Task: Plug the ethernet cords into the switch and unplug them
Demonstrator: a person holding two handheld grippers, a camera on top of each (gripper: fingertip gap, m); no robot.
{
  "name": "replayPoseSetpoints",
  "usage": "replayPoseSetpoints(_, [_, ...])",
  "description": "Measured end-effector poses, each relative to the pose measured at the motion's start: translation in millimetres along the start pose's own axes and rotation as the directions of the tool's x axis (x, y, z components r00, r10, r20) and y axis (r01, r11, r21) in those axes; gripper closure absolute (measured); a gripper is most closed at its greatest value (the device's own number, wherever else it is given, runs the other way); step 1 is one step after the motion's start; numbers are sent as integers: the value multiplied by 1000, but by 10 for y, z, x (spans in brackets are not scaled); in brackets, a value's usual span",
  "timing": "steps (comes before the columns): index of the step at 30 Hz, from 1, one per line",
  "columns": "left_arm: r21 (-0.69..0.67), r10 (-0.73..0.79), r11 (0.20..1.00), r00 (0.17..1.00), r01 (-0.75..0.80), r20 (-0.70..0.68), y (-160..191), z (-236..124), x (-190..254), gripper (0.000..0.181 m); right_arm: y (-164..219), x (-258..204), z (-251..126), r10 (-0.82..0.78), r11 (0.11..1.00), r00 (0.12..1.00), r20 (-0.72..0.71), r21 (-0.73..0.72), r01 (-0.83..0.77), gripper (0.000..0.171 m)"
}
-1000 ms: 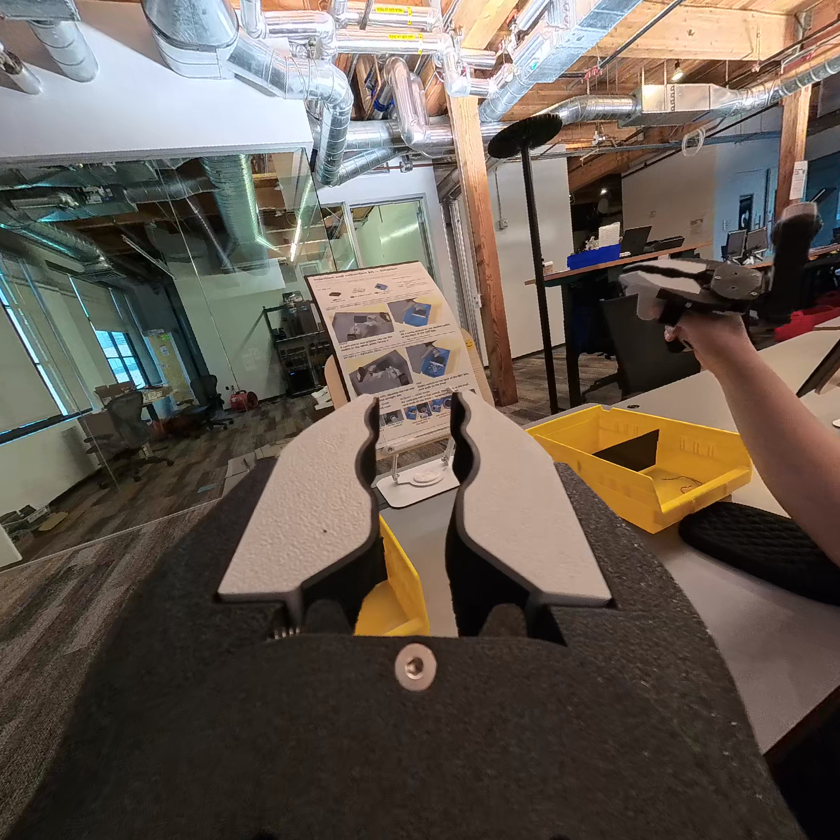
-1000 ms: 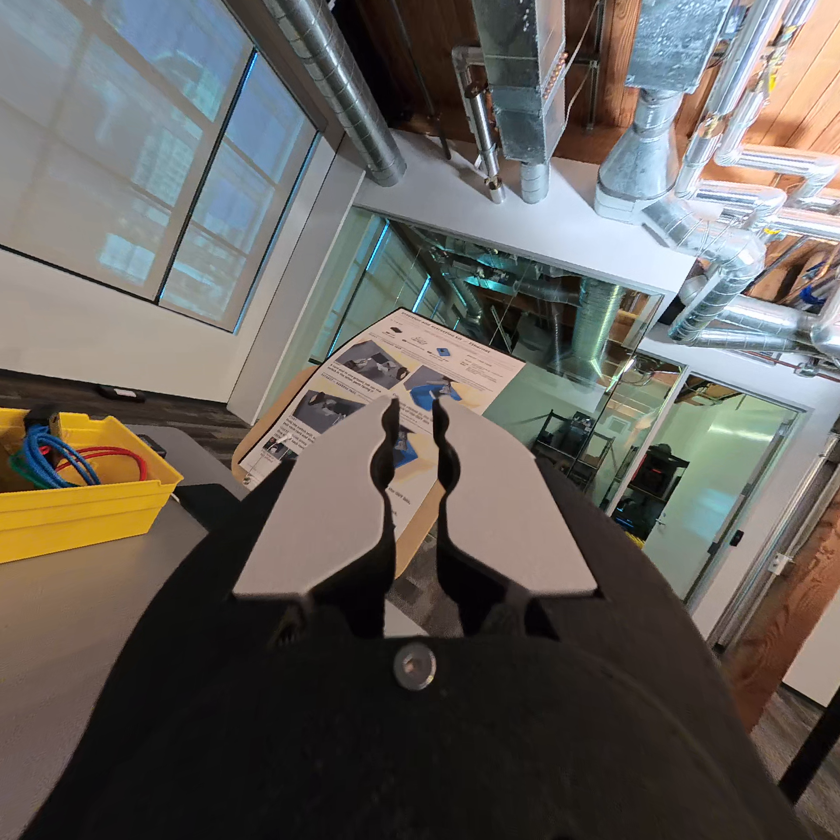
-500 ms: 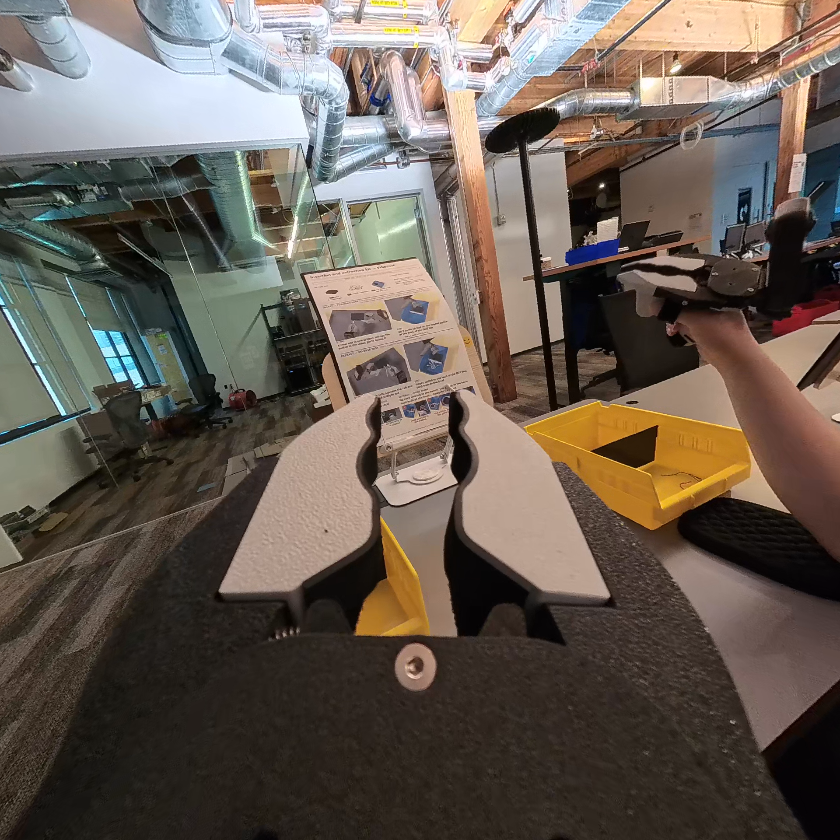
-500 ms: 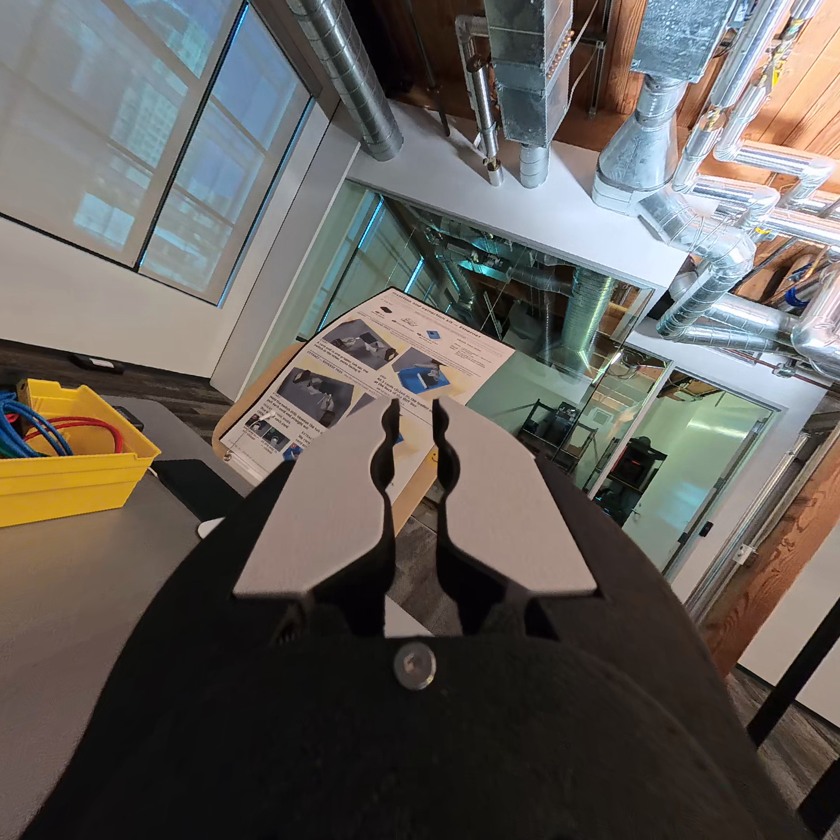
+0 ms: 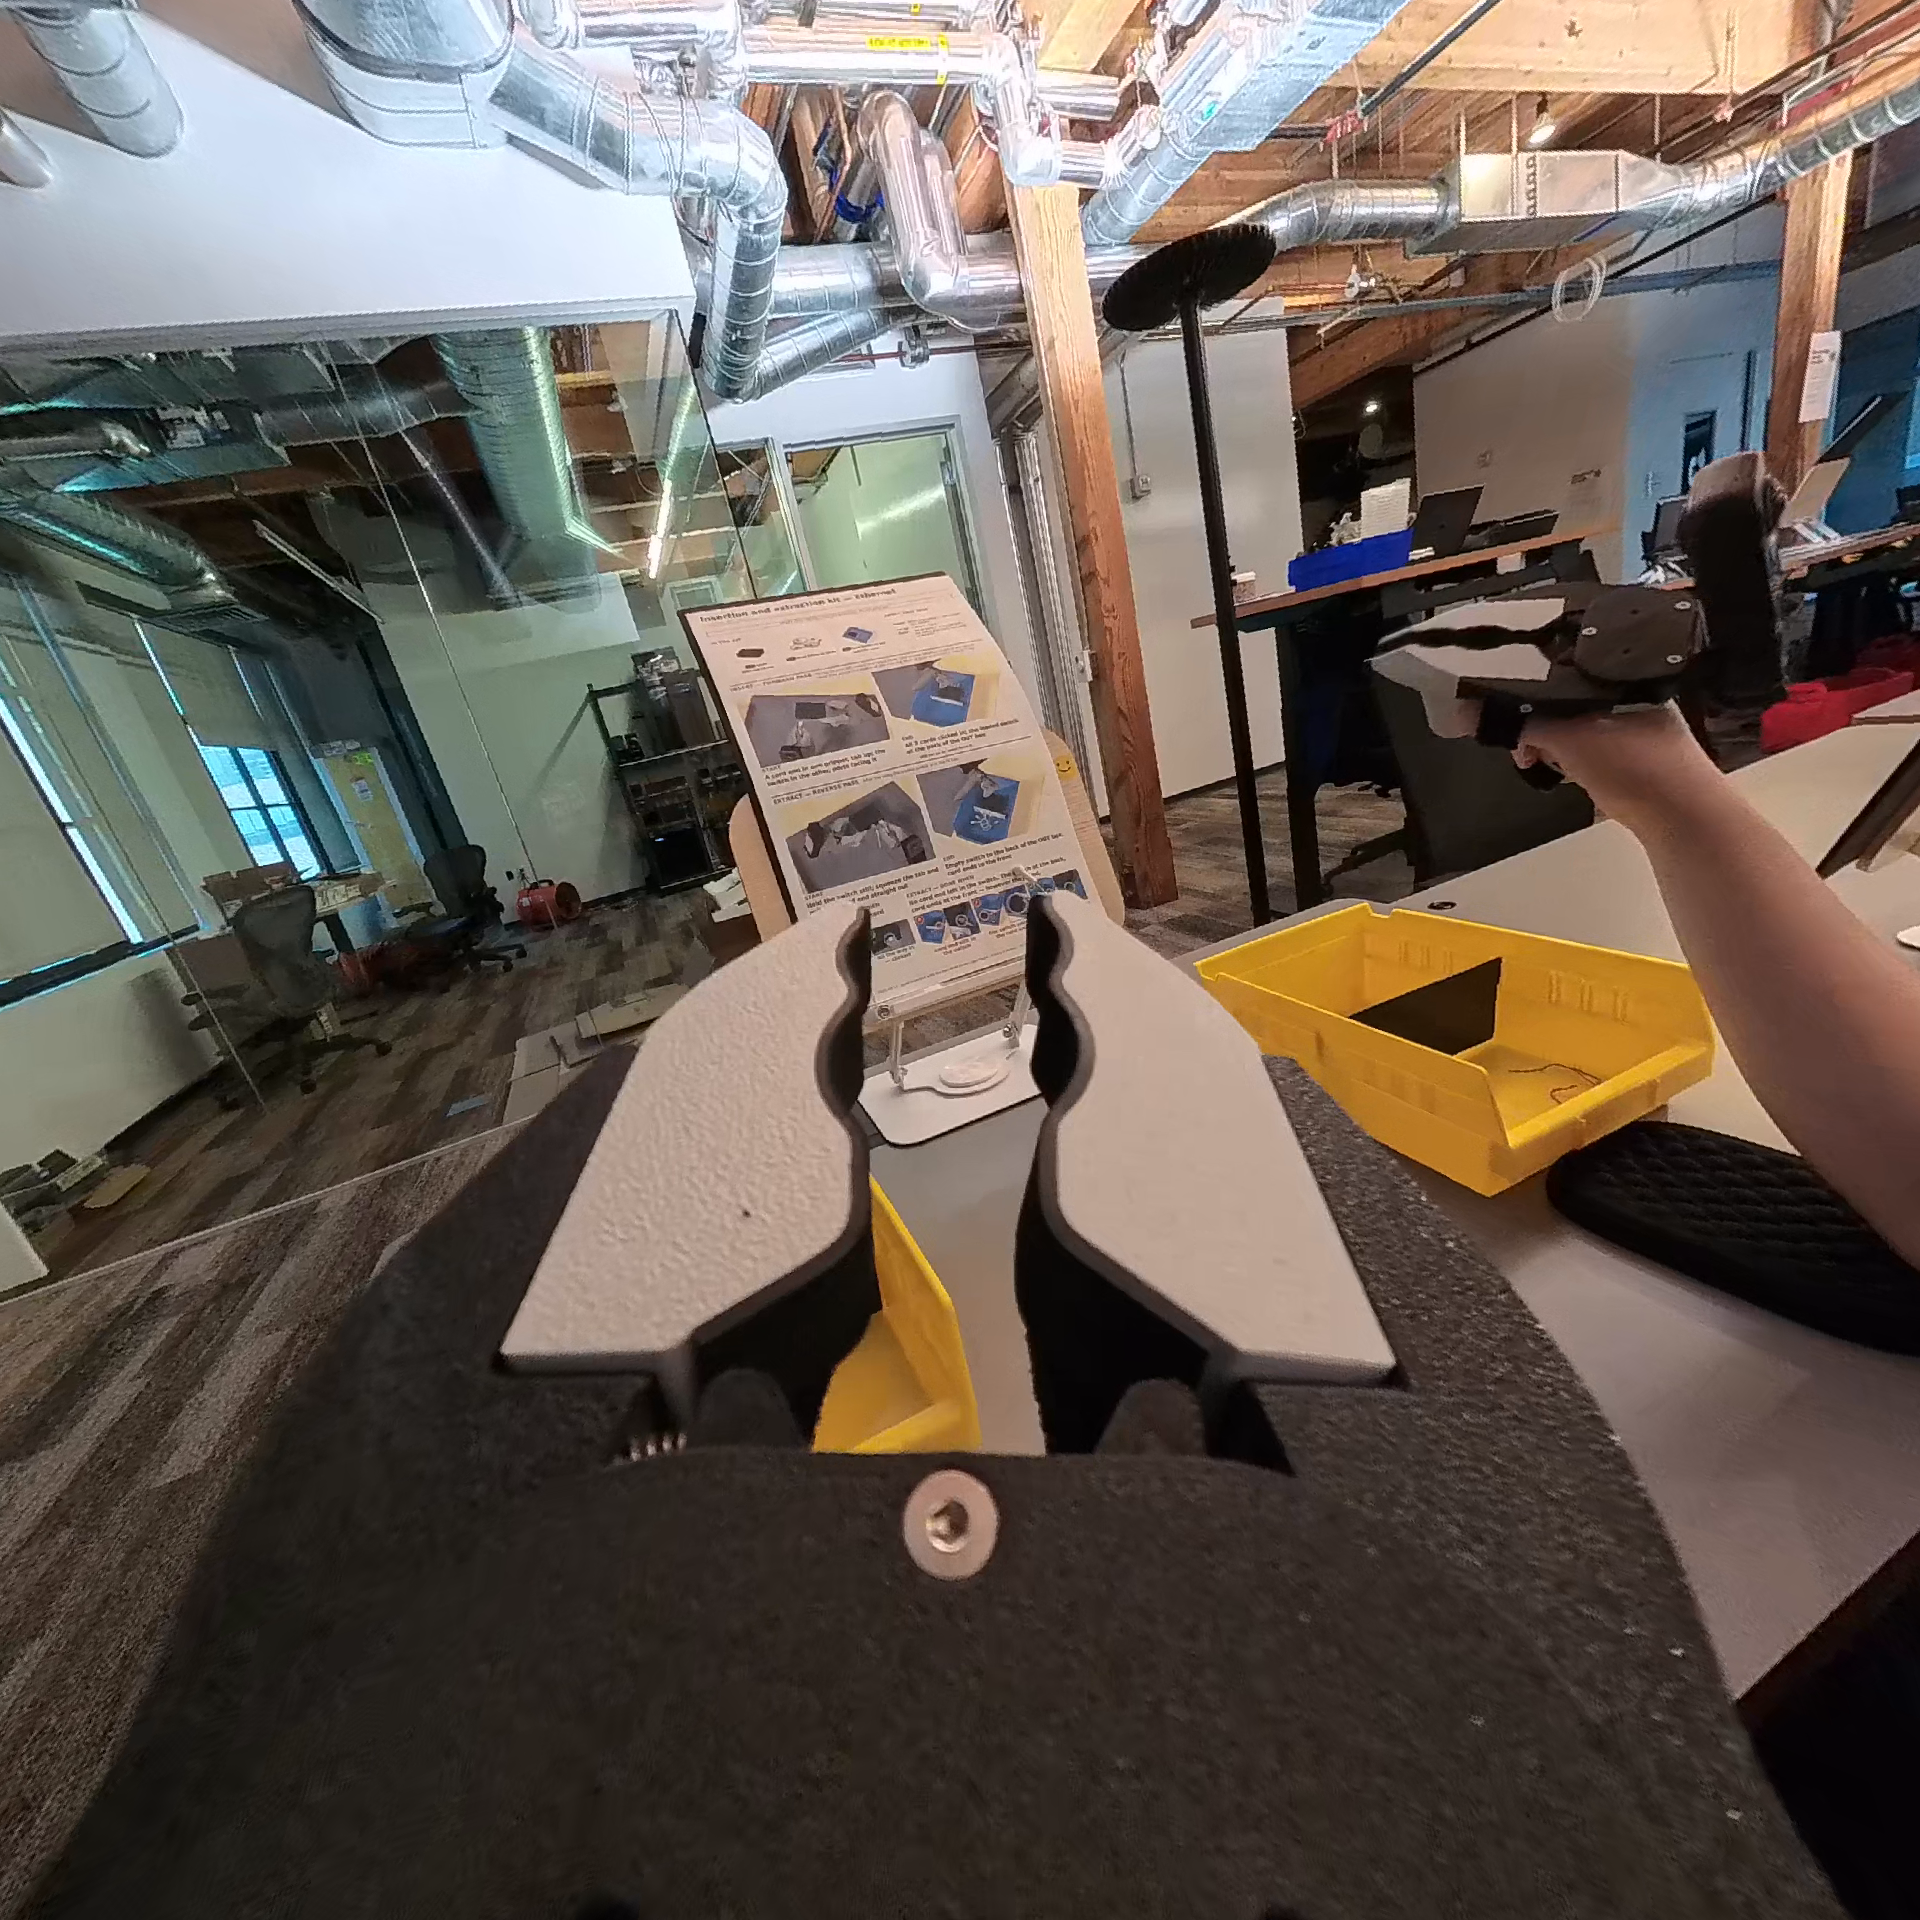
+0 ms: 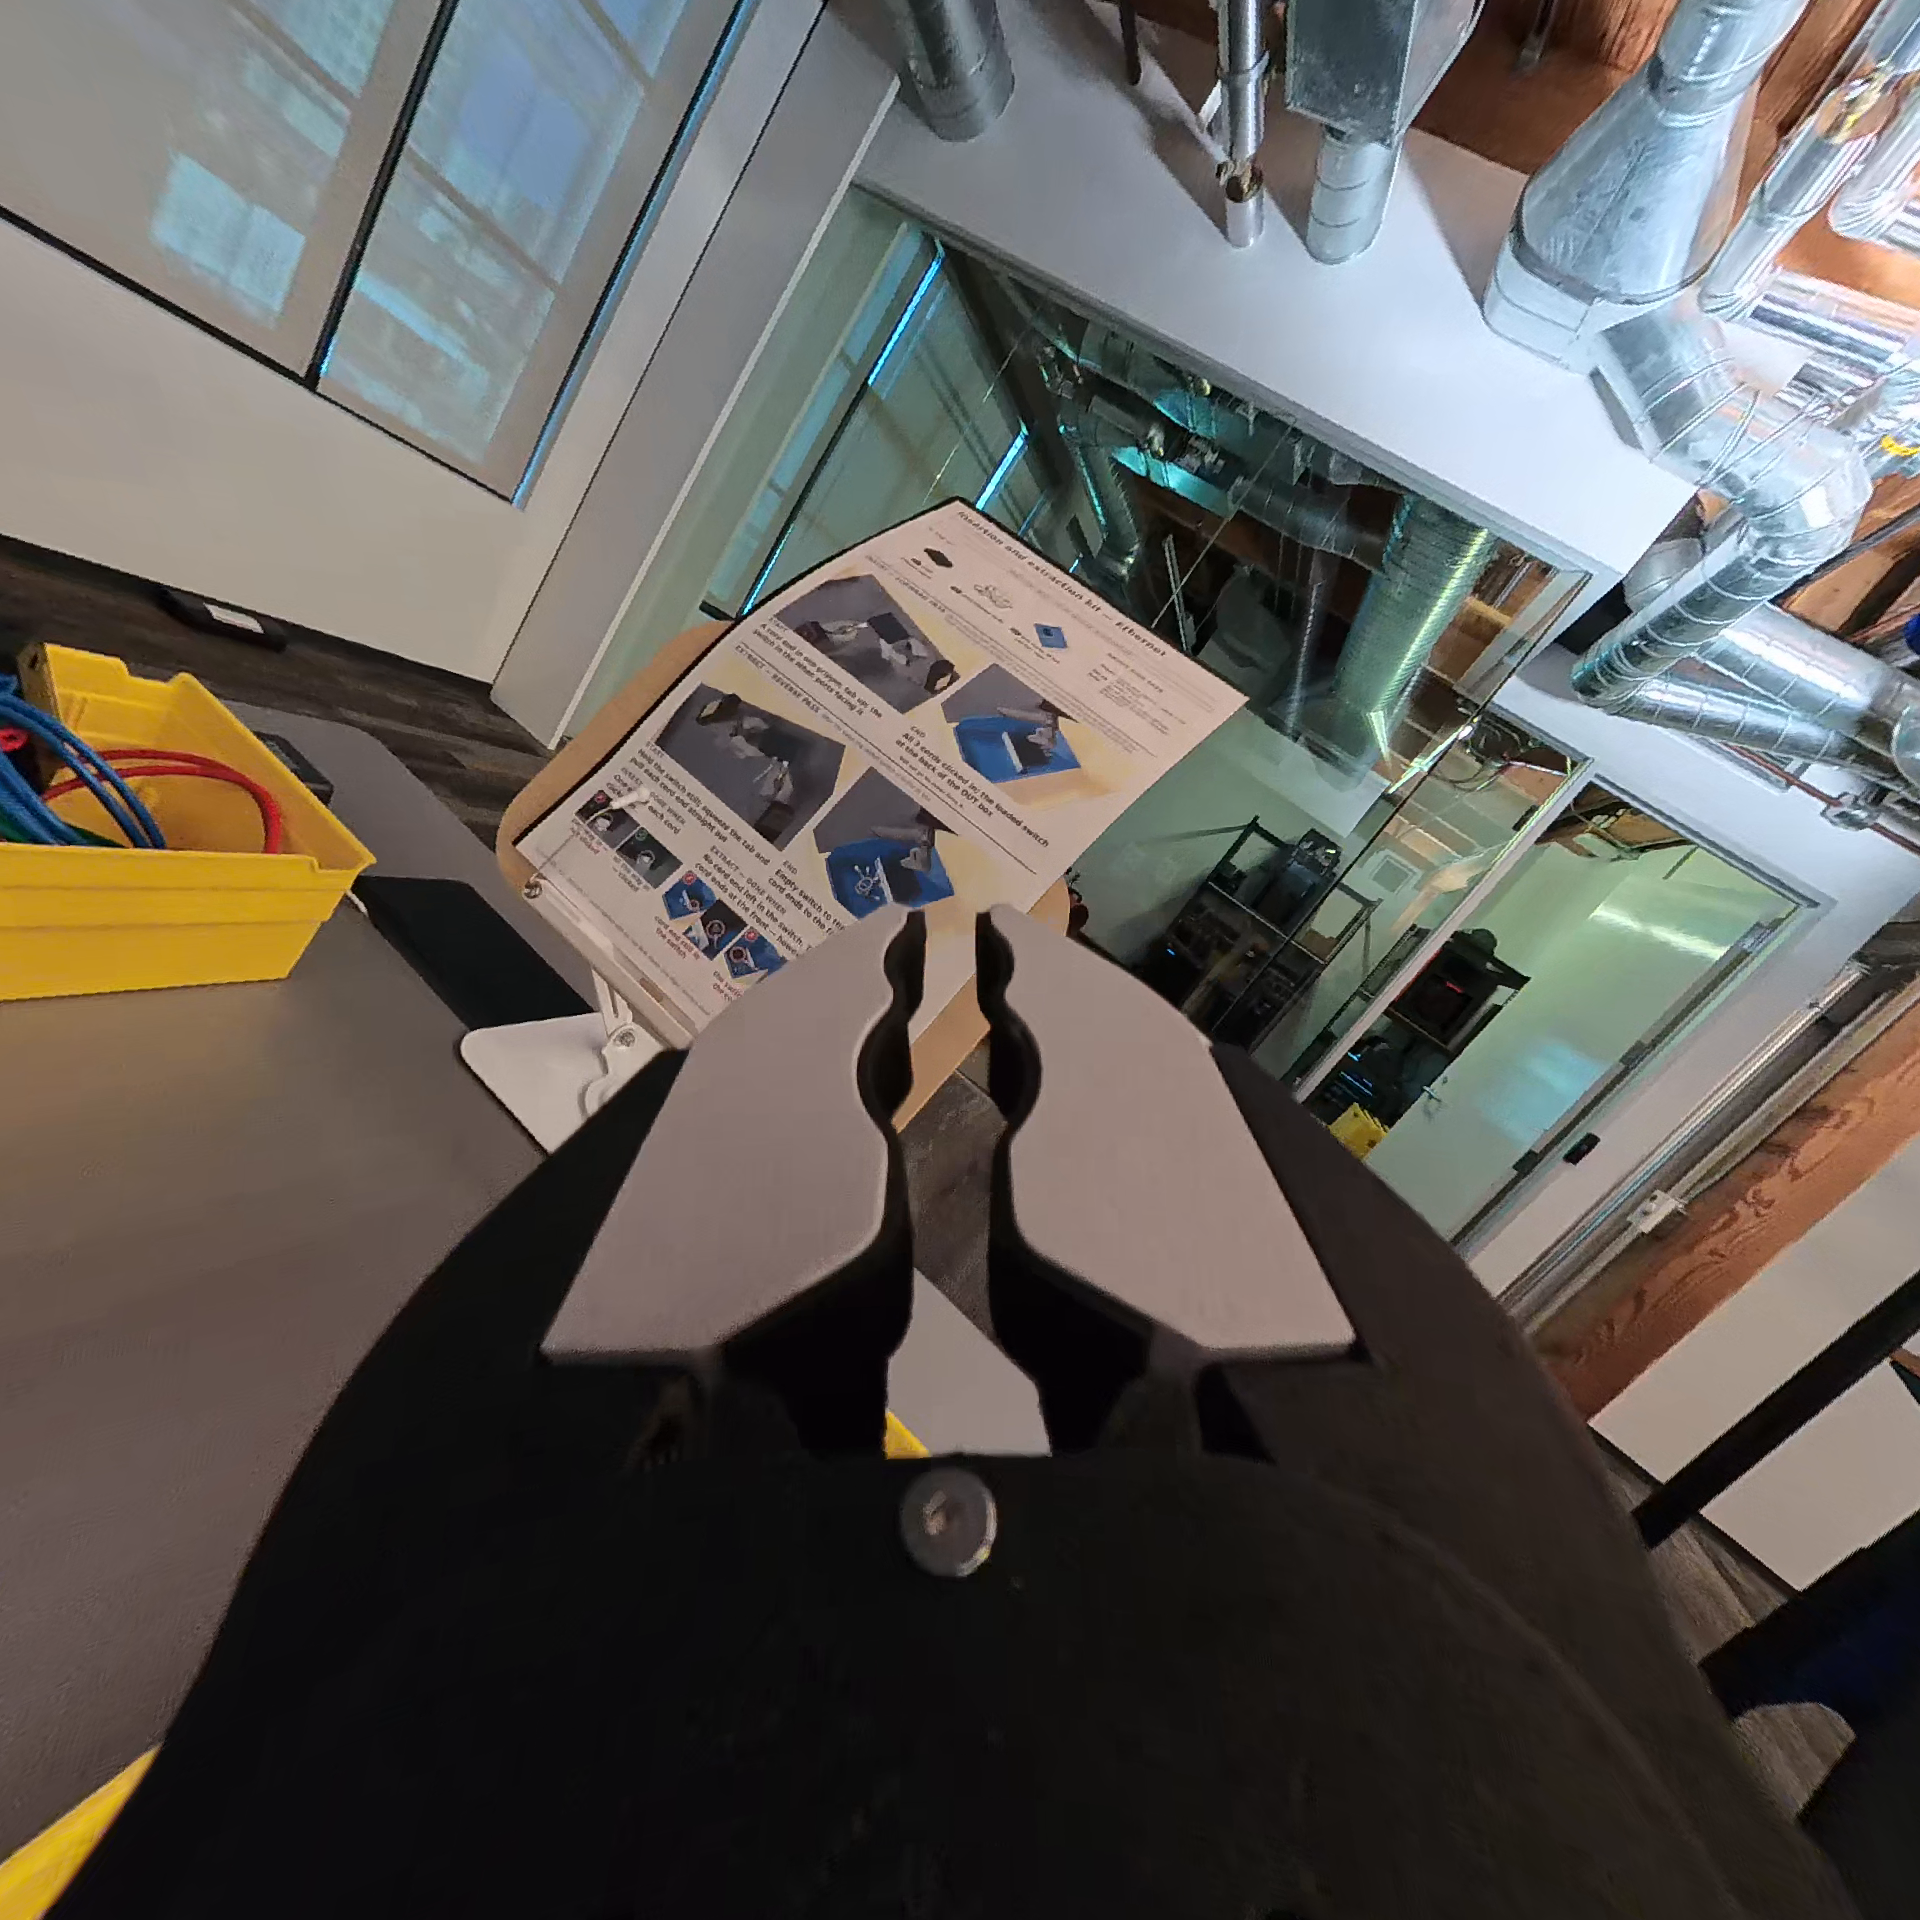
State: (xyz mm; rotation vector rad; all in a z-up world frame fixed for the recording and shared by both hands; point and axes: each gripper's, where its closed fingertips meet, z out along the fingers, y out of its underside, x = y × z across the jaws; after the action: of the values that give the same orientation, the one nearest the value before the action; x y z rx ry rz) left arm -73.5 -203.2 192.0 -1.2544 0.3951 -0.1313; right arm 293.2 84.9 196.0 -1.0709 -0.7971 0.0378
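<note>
Both the left gripper (image 5: 943, 961) and right gripper (image 6: 948, 930) hover with jaws parted, grasping nothing. The cords (image 6: 78, 774) in the yellow bin (image 6: 177, 914) are cut off at the frame edge.

Glass-walled office (image 5: 447, 623), exposed silver ducts (image 5: 748, 208), timber posts (image 5: 1081, 540).

Left wrist view: raised above the grey table (image 5: 1621, 1455), facing level across it toward the instruction sheet (image 5: 894, 790) at frame centre. Right wrist view: rolled sideways, tilted upward, nearer the same instruction sheet (image 6: 883, 769), shared by both.
</note>
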Motion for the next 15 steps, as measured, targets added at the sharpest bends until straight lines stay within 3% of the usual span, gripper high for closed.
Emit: replayPoseSetpoints(15, [-27, -2, 1000, 1000, 1, -19, 91, 37, 29, 154, 139, -113, 75, -43, 996, 998, 47, -81, 46, 161])
